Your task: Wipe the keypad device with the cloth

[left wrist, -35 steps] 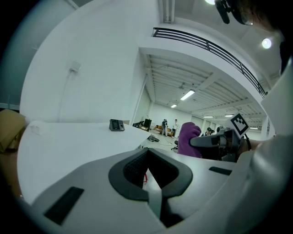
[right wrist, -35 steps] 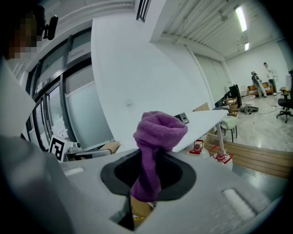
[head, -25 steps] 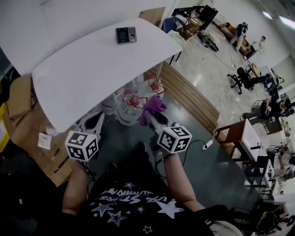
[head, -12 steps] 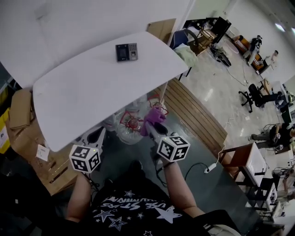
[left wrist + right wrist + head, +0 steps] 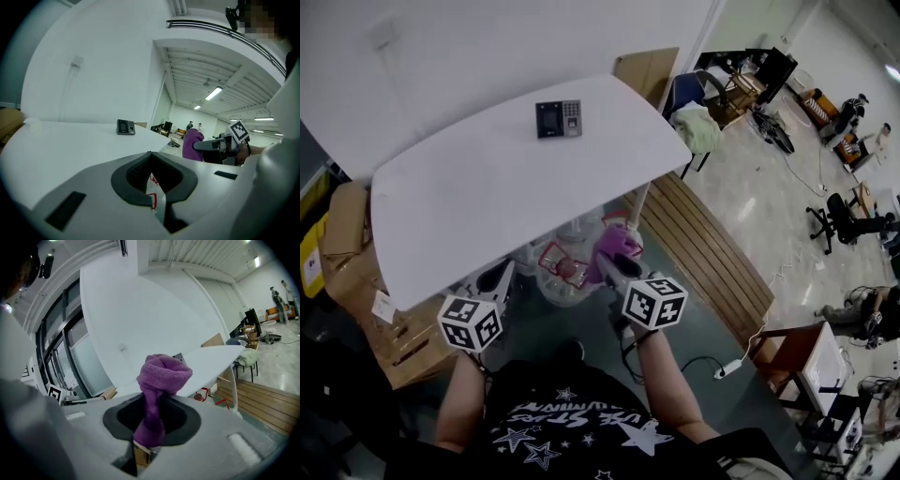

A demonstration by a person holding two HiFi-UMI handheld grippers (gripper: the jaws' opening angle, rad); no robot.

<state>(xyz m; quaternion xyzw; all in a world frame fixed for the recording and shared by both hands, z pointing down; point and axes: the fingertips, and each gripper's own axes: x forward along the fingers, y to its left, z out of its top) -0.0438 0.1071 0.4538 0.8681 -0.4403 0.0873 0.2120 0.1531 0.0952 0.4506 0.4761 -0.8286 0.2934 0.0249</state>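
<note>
The dark keypad device (image 5: 557, 119) lies flat near the far edge of the white table (image 5: 469, 197). Both grippers hover in front of the table's near edge, well short of the device. My right gripper (image 5: 612, 264) is shut on a purple cloth (image 5: 615, 244) that bunches up above its jaws. In the right gripper view the cloth (image 5: 161, 380) fills the middle and hides most of the device (image 5: 178, 356). My left gripper (image 5: 495, 278) is shut with nothing in it. The left gripper view shows the device (image 5: 125, 127) far off across the table and the cloth (image 5: 191, 144) at the right.
Clear water jugs with red handles (image 5: 565, 246) stand under the table. Cardboard boxes (image 5: 342, 220) sit at the left. A slatted wooden bench (image 5: 703, 248) runs along the right, with a chair carrying a pale bundle (image 5: 697, 127) beyond it. People and desks are far off.
The table and keypad device have slid lower in the head view as the person came a little closer. Both grippers keep their pose, and the cloth stays held.
</note>
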